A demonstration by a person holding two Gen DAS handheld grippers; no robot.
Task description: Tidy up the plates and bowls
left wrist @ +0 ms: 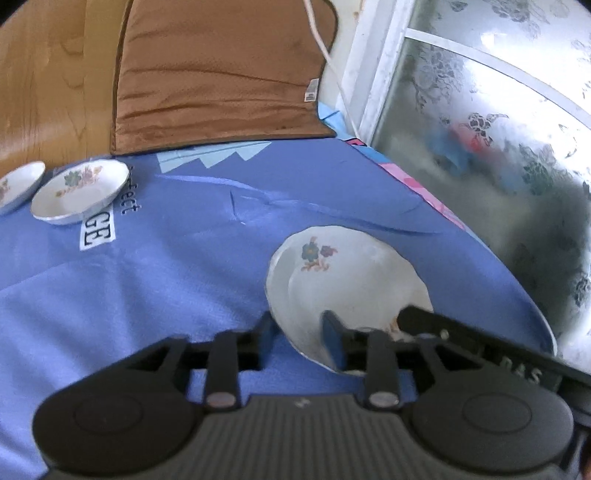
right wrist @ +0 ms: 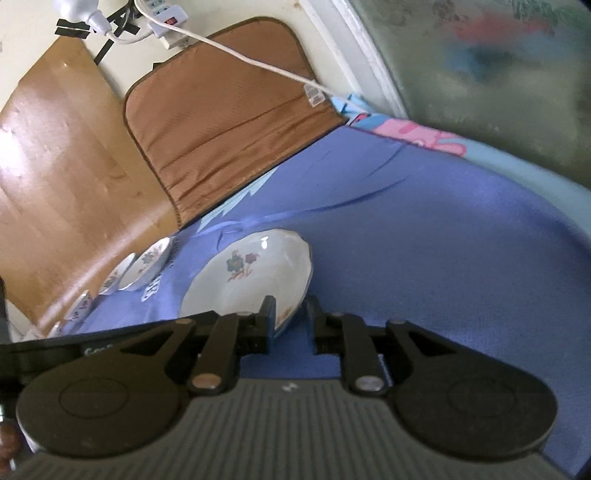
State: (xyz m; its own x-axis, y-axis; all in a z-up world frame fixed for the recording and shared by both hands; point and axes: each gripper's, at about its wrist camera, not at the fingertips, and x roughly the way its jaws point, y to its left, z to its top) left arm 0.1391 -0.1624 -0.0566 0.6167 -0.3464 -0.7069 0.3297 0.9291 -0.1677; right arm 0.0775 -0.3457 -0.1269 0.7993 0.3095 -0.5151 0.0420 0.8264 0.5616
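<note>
A large white plate with a flower print lies on the blue cloth, also in the right wrist view. My left gripper straddles its near rim, one finger inside and one outside. My right gripper is shut on the plate's near rim from the other side, and its body shows in the left wrist view. A small flowered bowl and a second one sit at the far left, also in the right wrist view.
A brown cushion leans against the back. A wooden board stands to its left. A frosted window runs along the right. A white cable hangs from a power strip. More small dishes line the left.
</note>
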